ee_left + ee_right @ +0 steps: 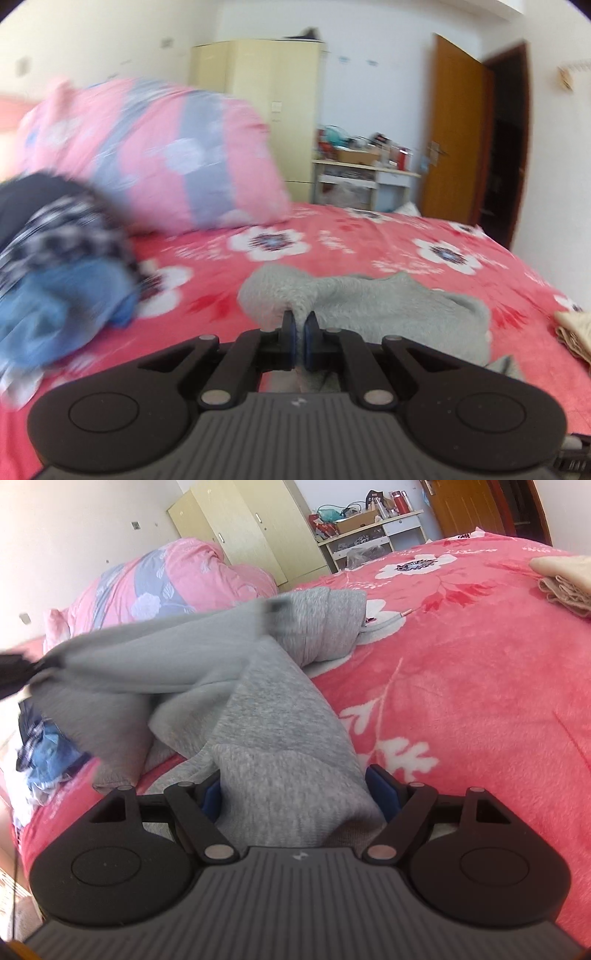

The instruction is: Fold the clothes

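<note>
Left wrist view motion-blurred; clothes heap (62,273) at left smeared, items uncountable. Grey sweatshirt (258,686), one, on red floral bed (461,701), far end lifted. Left tongs (300,325) pinching its edge. Right tongs (295,794) spread, fabric between fingers. Beige folded item (565,583) cut off at right edge. Bed right side free.

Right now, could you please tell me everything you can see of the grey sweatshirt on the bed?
The grey sweatshirt is heathered, fleecy knit, crumpled and partly lifted over the red floral bedspread. The left gripper is shut on a bunched fold. The right gripper is open, its pads either side of another part. A ribbed band lies at the far end.
</note>
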`<state>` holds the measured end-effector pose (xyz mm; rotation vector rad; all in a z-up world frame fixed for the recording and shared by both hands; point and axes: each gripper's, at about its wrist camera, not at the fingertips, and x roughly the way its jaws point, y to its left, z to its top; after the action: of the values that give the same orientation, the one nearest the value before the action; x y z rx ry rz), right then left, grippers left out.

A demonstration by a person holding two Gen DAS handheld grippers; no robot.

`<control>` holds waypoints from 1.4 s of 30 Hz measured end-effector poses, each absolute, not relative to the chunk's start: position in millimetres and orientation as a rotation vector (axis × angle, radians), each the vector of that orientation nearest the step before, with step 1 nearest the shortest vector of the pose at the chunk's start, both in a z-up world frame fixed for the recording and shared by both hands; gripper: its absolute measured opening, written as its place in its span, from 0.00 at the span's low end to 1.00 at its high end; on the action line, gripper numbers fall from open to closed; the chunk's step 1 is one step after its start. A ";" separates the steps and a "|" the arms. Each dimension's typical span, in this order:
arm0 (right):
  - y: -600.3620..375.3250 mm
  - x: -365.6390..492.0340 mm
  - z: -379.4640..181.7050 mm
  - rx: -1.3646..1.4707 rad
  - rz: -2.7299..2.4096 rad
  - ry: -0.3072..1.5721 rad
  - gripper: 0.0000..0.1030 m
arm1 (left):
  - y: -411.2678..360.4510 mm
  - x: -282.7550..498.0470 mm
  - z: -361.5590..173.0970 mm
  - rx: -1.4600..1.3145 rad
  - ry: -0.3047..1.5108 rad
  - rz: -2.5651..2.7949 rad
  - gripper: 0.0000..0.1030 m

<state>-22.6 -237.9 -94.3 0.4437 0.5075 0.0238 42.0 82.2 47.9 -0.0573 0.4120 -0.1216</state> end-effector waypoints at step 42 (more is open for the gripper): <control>-352.6 189.3 -43.2 0.786 0.236 0.608 0.27 | -120.7 149.6 -31.4 0.254 0.511 -0.693 0.66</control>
<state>189.3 -352.6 -43.2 0.7856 0.6079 0.2360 149.6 -120.7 -31.4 0.2537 0.5112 -0.6931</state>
